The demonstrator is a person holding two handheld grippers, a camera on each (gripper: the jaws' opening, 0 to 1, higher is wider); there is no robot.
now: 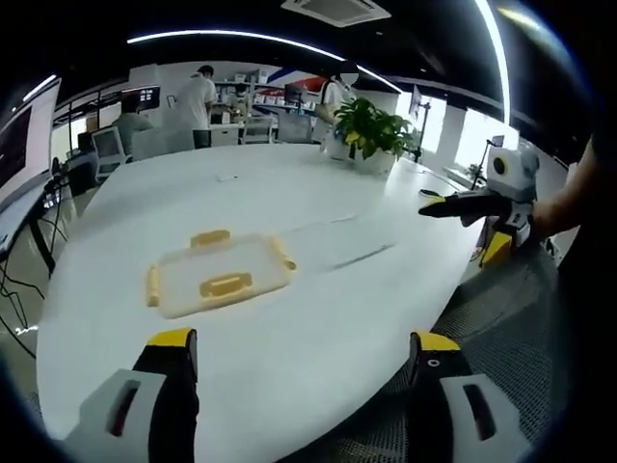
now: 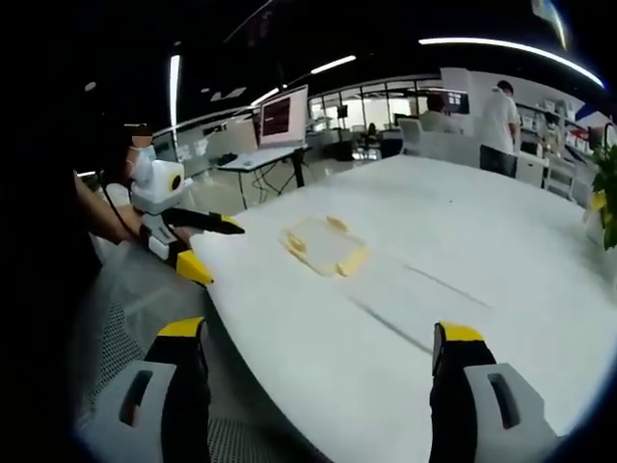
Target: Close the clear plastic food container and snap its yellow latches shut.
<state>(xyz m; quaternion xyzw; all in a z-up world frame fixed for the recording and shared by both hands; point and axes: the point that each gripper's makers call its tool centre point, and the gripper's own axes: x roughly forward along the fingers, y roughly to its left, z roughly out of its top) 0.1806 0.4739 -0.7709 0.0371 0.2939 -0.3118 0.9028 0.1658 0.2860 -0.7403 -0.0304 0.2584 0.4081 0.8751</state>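
White tabletop [image 1: 318,222] stretched wide across the left gripper view, a long oval surface with a thin seam running over it. Toward its left part lay the clear plastic food container [image 1: 220,276], flat on the table with its lid on, a yellow latch [image 1: 210,237] at the far side, another at the left end, one at the right end and one at the near side. Whether the latches were snapped down could not be told. Below it, the left gripper [image 1: 307,355] was held back from the table's near edge, its black jaws with yellow tips spread wide apart and holding nothing, well short of the container. Farther back on the table stood a potted plant [image 1: 371,130], and behind it people stood among desks and monitors. At the right edge, the right gripper [image 1: 453,204] reached over the table rim, held by a person's hand, its jaws parted.

In the right gripper view, the left gripper [image 2: 207,246] showed at the left, beside the table edge, jaws apart. The container [image 2: 325,245] sat near that end of the table [image 2: 463,251], away from both tools. The right gripper [image 2: 320,336] hovered above the near edge with its jaws wide and empty. A monitor [image 2: 282,117] stood on a desk beyond.
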